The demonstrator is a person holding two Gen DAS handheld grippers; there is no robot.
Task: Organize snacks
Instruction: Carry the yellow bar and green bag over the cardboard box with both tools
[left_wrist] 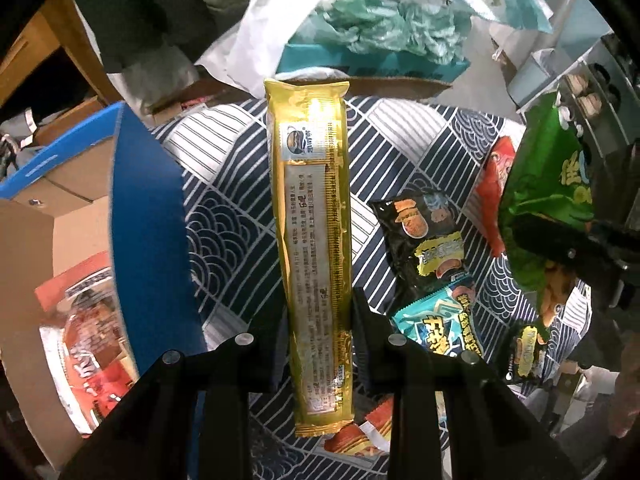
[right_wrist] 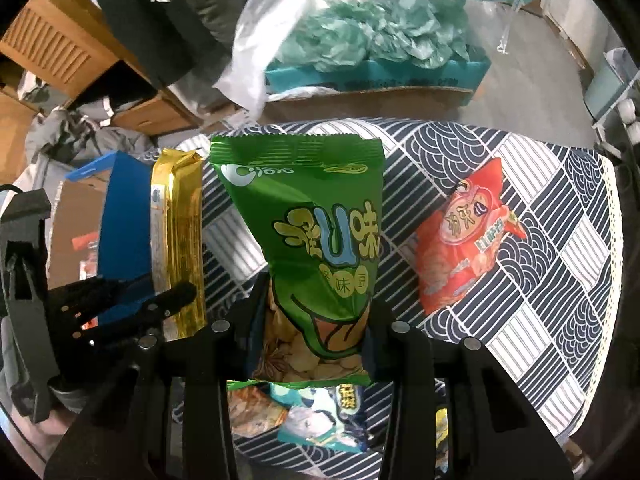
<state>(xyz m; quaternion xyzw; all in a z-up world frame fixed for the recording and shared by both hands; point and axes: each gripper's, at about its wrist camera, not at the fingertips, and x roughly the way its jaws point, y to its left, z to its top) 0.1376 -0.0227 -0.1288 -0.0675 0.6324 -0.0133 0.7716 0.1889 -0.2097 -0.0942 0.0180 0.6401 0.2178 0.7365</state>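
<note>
Black fingers of the left claw clench the lower part of a long gold snack packet, which hangs upright above the bench with its navy-and-white patterned cloth. Left of it stands an open blue cardboard box with a red packet inside. On the cloth to the right lie a black snack bag and a light blue one.

Seen from the right wrist, the right claw grips a green bean snack bag near its bottom, raised over the same cloth. An orange-red snack bag lies flat on the bench to the right. At left, the gold packet appears beside the blue box.
</note>
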